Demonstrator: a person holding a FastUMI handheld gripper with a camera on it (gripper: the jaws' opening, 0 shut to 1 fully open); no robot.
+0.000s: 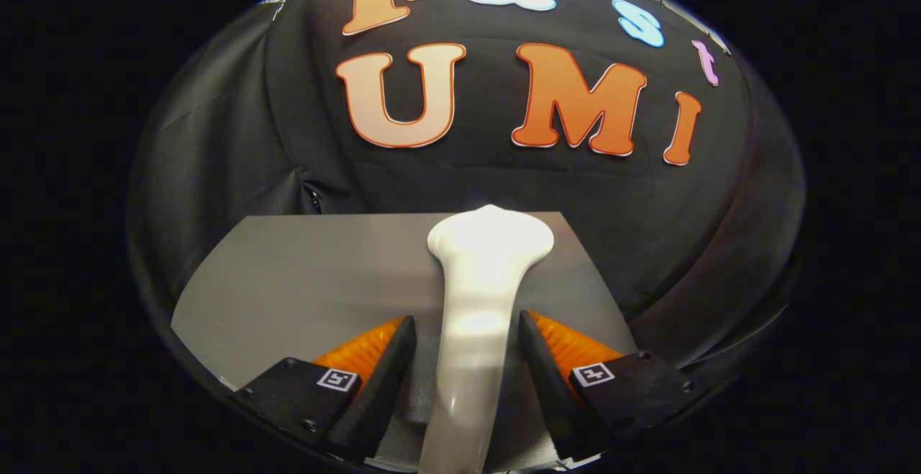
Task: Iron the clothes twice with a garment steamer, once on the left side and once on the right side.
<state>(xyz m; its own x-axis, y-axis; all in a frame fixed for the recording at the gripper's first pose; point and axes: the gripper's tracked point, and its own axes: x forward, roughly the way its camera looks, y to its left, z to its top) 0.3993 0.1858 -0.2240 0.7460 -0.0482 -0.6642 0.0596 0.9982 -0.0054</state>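
Grey table (288,272), white garment steamer (478,294) clamped between tool (466,330) fingers

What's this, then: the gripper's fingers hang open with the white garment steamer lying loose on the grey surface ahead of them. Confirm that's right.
Not right. The gripper view shows the gripper shut on the white garment steamer: both fingers press its handle from either side, with its head reaching beyond them over the grey surface. It is held, not lying loose.

Light from above puts soft glare on the white steamer (483,294) clamped between the gripper (466,330) fingers, while the dim, sharp picture bows strongly toward its edges.
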